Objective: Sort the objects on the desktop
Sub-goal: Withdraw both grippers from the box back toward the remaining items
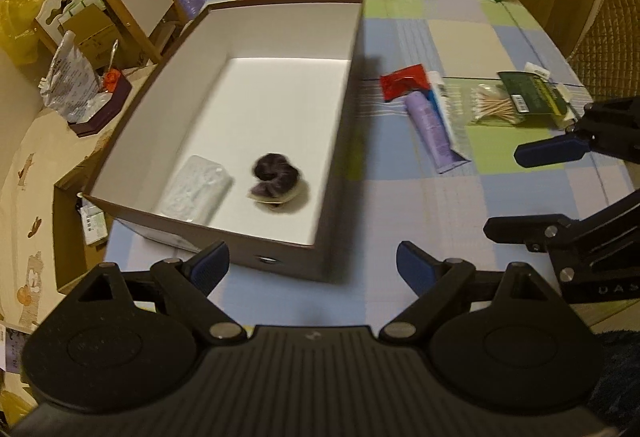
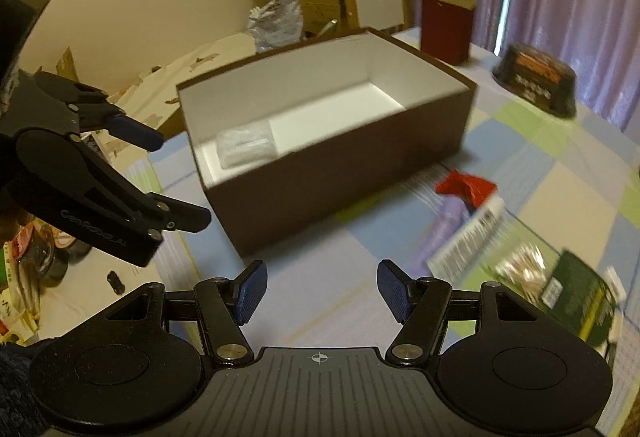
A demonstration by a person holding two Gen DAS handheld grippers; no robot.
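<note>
While both jaws gape wide and empty, the left gripper (image 1: 312, 265) frames the white-lined brown cardboard box (image 1: 340, 141) at centre; the right gripper (image 2: 320, 291) sits bottom centre.

Checked tablecloth (image 1: 500, 37): box (image 1: 224, 245), tubes (image 1: 430, 121), swabs (image 1: 494, 105), etc.
</note>
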